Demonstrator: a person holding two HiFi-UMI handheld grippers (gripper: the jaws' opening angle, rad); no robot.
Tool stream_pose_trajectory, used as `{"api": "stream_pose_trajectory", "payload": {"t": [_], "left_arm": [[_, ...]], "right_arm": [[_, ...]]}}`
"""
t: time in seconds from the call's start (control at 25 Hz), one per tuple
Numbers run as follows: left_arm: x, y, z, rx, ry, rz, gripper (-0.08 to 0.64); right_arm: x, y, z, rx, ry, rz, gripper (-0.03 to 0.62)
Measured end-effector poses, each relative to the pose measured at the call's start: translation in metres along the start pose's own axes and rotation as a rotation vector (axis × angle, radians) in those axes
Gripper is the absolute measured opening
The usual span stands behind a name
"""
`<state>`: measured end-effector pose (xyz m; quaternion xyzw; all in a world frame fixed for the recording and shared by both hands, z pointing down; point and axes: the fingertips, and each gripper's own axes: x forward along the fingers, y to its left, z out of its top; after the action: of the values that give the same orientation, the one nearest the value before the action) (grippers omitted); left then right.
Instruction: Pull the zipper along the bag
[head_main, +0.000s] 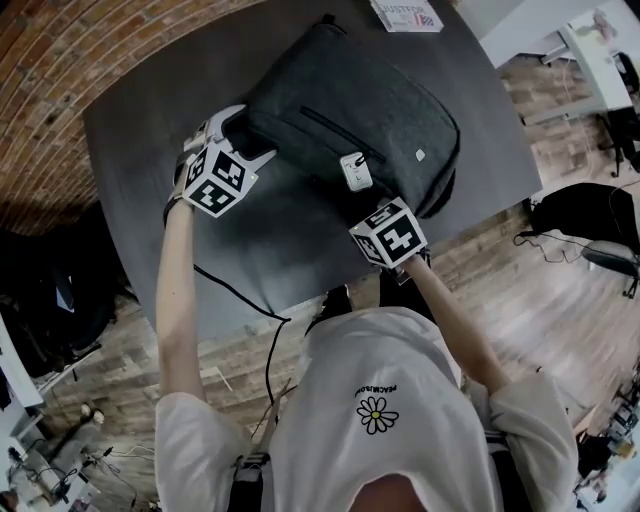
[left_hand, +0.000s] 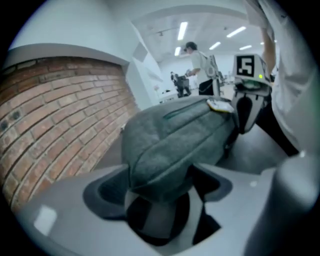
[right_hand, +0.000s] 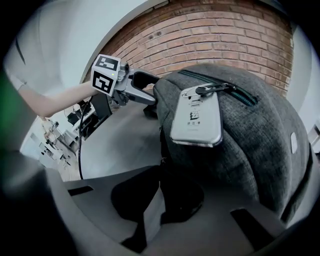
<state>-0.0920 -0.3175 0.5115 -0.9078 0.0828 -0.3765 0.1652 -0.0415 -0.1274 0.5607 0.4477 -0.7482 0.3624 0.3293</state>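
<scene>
Left tongs (head_main: 245, 136) gape round bag (head_main: 380, 110) corner; tag (head_main: 355, 171), placard (head_main: 407, 15) nearby.

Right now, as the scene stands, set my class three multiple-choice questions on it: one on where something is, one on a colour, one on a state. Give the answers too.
1. Where is the white tag?
A. on the floor
B. on the bag, toward the right gripper's end
C. hanging off the table's edge

2. What colour is the bag?
A. red
B. yellow
C. dark grey

3. How do the left gripper's jaws stand?
A. spread wide, with the bag's end between them
B. pressed together on nothing
C. clamped on the tag

Answers:
1 B: the head view shows the tag lying on the bag near the right gripper.
2 C: the fabric is dark grey in every view.
3 A: the left gripper view shows the jaws apart on either side of the bag's end.
</scene>
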Motion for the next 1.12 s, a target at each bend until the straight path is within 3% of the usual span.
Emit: {"api": "stream_pose_trajectory", "payload": {"t": [0.64, 1.12], "left_arm": [[0.005, -0.004, 0.002, -0.012, 0.024, 0.014, 0.407], [0.002, 0.001, 0.000, -0.012, 0.038, 0.042, 0.413]], "right_arm": [[0.033, 0.009, 0.047, -0.014, -0.034, -0.031, 0.010], [0.030, 0.009, 0.049, -0.009, -0.069, -0.036, 0.020]]}}
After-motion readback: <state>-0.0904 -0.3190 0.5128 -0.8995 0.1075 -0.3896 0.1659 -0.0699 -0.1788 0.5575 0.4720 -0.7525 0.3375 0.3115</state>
